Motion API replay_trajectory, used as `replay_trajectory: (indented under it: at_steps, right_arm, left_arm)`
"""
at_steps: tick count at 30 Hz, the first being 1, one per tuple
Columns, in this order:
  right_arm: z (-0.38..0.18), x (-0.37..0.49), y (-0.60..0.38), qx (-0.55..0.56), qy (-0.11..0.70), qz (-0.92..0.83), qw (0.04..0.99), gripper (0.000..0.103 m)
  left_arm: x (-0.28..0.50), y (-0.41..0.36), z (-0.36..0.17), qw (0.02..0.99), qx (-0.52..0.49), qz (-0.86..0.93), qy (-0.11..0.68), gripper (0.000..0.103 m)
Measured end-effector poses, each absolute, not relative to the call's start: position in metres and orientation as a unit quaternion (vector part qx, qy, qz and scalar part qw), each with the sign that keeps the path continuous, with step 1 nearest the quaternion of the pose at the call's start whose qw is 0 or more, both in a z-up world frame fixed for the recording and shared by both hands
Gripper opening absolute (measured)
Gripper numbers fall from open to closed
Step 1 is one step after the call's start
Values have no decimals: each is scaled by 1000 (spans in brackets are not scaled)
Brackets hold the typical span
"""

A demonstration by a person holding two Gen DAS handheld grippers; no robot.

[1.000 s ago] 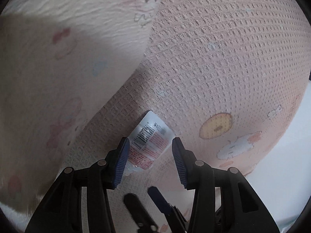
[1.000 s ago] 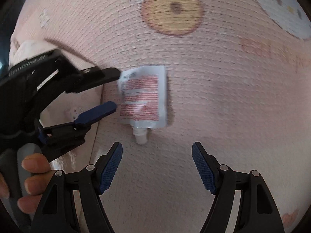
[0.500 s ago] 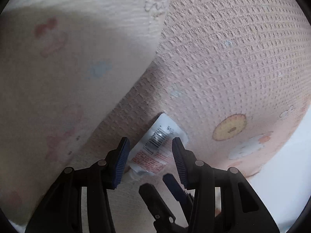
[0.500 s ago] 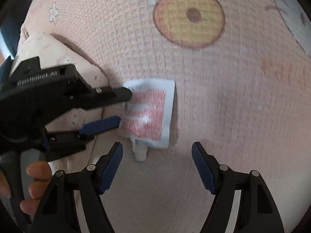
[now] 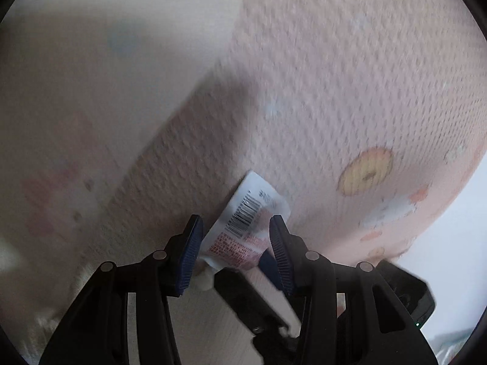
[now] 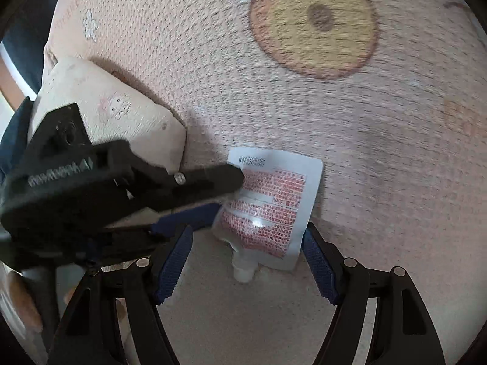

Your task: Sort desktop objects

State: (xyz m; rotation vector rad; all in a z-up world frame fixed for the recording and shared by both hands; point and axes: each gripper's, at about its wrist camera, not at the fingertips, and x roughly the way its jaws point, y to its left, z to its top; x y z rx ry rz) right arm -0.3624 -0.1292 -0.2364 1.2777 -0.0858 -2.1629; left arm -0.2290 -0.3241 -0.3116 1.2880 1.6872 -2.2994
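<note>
My left tongs [image 6: 226,193] and right tongs [image 6: 246,258] both gape, nothing gripped. The pouch [image 6: 271,210] lies flat on the pink cloth [image 6: 380,152], between both pairs. Looks light, soft, slick; I'd pinch the stiff sealed edge, not the spout [image 6: 242,270].

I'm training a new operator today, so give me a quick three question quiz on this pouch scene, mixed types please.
1. True or false: the spouted pouch lies on the pink textured blanket.
2. Multiple choice: the pouch's spout points (A) toward the right gripper, (B) toward the printed orange fruit, (C) toward the folded cream cloth.
3. Short answer: what shows at the pouch's white end in the left wrist view, near the left gripper?

Key: 1 true. 2 A. 3 A barcode.
</note>
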Motion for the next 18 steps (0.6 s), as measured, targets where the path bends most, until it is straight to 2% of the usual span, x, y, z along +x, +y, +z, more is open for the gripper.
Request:
replay_trajectory:
  at_steps: [7, 14, 18]
  right_arm:
    - [-234, -345, -106, 508, 2, -815, 278, 72]
    - [-235, -310, -55, 533, 4, -812, 238, 62]
    - [-233, -287, -33, 549, 6, -810, 208, 55]
  left_arm:
    - [-237, -288, -336, -72, 466, -688, 552, 48]
    - [-242, -216, -325, -134, 526, -705, 456, 47]
    - [-223, -182, -326, -155, 547, -700, 431, 39]
